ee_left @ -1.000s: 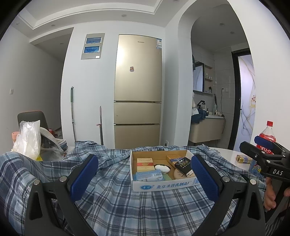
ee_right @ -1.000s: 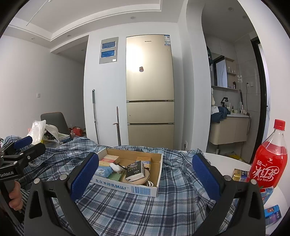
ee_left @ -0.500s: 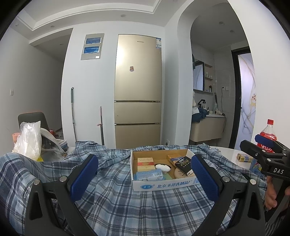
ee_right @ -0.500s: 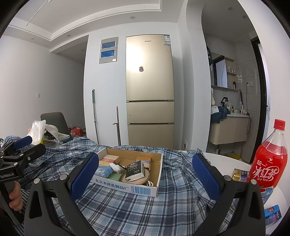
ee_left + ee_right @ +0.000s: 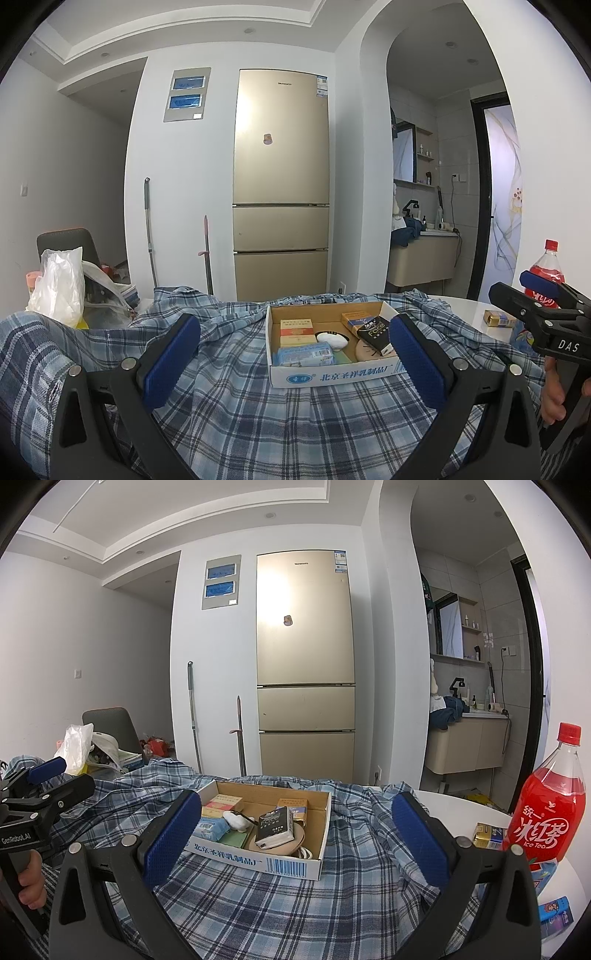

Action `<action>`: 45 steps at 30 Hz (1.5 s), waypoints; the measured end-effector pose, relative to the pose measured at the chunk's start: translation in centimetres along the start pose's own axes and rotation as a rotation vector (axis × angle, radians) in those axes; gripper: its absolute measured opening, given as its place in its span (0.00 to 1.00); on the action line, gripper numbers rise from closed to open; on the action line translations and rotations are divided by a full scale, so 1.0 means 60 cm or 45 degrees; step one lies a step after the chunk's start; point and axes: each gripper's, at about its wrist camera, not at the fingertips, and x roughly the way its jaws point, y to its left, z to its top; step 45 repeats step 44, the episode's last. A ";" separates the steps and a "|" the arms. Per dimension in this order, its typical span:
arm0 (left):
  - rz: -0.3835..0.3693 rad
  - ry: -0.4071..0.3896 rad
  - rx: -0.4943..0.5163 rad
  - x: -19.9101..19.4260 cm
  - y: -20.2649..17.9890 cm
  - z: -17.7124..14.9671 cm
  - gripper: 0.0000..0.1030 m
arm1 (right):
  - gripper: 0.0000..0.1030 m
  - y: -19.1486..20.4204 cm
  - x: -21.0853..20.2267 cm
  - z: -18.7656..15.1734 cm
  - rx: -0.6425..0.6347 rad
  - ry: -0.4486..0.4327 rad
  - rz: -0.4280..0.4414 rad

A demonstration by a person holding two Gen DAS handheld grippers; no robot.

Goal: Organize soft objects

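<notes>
From the left wrist view, the left gripper [image 5: 293,354] hangs low over a blue plaid shirt [image 5: 229,413] spread across the white bench [image 5: 465,306], its jaws spread wide with nothing between them. The shirt's crumpled edge runs from side to side along the far end of the bench; I cannot tell which way its collar points. On the shirt sits an open cardboard box [image 5: 332,374], long axis running left to right, its white front printed in blue Chinese characters beside a round blue logo. Inside lie small cartons, a blue tissue pack [image 5: 303,352] and a black pack [image 5: 375,330] tilted toward the right, lettered in white that is too small to read. At the right edge the right gripper [image 5: 535,295] is seen side-on, marked "DAS", gripped by a hand [image 5: 554,395]; a red bottle [image 5: 546,275] stands behind it. A gold refrigerator [image 5: 280,184] stands beyond. From the right wrist view, the right gripper [image 5: 295,834] also has its jaws spread wide and empty above the shirt [image 5: 280,904]. The box [image 5: 258,860] sits angled, a barcode on its near right corner. The bottle [image 5: 546,805] stands upright on the right, labelled "Ice Tea". The left gripper [image 5: 44,779], marked "GenRobot.AI", shows at the left edge.
</notes>
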 end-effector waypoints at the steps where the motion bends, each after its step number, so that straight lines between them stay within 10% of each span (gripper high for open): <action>1: 0.000 0.000 -0.001 0.000 -0.001 0.000 1.00 | 1.00 0.000 0.000 0.000 0.000 -0.001 0.000; 45: 0.001 0.002 0.007 0.001 0.000 0.000 1.00 | 1.00 -0.006 0.000 0.000 0.008 0.011 -0.011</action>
